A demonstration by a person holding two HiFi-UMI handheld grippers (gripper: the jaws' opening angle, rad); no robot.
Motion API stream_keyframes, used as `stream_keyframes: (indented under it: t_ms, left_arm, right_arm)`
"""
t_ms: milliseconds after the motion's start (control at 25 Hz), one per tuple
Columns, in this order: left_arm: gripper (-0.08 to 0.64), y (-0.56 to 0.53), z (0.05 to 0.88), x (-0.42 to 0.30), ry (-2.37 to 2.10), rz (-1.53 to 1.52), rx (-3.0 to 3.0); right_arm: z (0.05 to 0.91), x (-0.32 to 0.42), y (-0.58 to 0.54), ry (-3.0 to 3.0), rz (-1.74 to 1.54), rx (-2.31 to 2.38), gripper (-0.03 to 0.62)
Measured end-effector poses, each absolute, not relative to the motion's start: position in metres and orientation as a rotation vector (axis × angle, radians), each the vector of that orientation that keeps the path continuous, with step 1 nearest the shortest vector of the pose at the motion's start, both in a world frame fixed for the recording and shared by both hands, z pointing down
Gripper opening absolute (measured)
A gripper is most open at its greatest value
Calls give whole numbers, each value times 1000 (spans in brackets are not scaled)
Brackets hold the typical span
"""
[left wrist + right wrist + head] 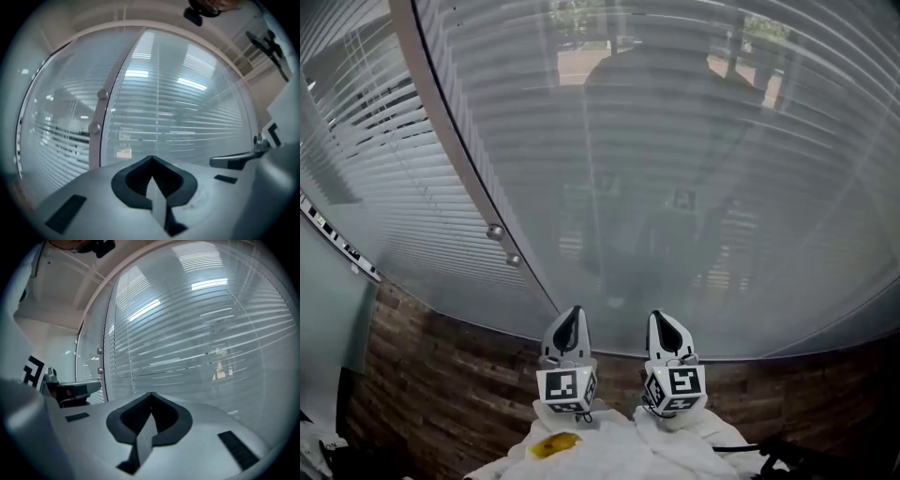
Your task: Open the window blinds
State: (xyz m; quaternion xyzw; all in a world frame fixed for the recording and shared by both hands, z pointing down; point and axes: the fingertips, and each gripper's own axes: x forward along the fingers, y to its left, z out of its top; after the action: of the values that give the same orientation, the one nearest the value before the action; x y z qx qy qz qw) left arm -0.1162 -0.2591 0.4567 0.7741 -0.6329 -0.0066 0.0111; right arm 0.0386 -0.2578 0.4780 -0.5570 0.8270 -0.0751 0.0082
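Blinds straight ahead, behind glass, slats running level, well apart from both grippers. Left gripper and right gripper side by side, low, pointing at window; jaws of each together, nothing between. Two knobs on upright frame lie ahead and left, likely blind control; left gripper nearer, so reach probably falls to it. Brick wall under window. Ceiling lights reflect in glass.
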Motion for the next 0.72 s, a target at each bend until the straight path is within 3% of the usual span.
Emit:
stream_keyframes:
  t_ms: [120,160,320,520,720]
  left_arm:
    - [11,-263,419,-145,-2355,355,2549]
    - [73,-264,405,-153,-2448,533,2593]
    - [181,-279,399,-183,-2479,1257,2668]
    - [192,-302,404,-222,-2328,2006,2484]
    - [192,-323,412,-233,-2125,2335,2426]
  right_arm:
    - [479,46,-260,2587,-257,-1737,11]
    - [480,48,-260,2587,-268,-1737,11]
    - [483,52,-258,2587,-287,-1734,11]
    - [483,55,-252,2587,-305,-1727,11]
    - [492,60,-252,2553,-348,-1746,11]
